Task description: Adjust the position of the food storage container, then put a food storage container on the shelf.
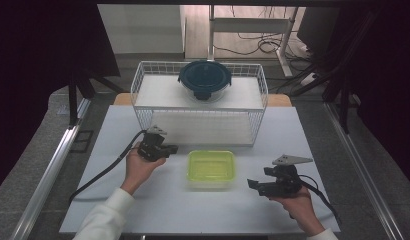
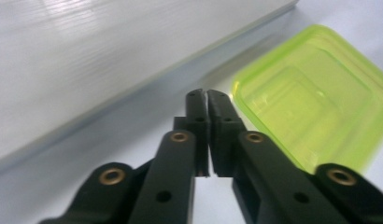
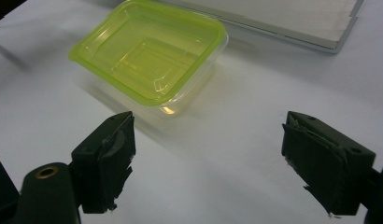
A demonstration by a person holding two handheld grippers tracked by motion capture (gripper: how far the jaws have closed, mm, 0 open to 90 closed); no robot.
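A clear rectangular container with a lime-green lid [image 1: 211, 167] sits on the white table top between my two grippers. My left gripper [image 1: 173, 148] hovers just left of it, near the basket's front; in the left gripper view its jaws [image 2: 207, 95] stand nearly together with only a thin slit and nothing between them, the green-lidded container [image 2: 315, 93] off to the right. My right gripper [image 1: 252, 185] rests to the container's right, pointing at it. In the right gripper view its jaws [image 3: 210, 123] stand wide apart and empty, short of the container [image 3: 147, 51].
A white wire basket [image 1: 198, 125] stands at the back of the table, holding a round glass bowl with a dark blue lid [image 1: 205, 77]. Its white base panel [image 2: 87, 56] runs close past the left jaws. Metal rails flank the table [image 1: 193, 210].
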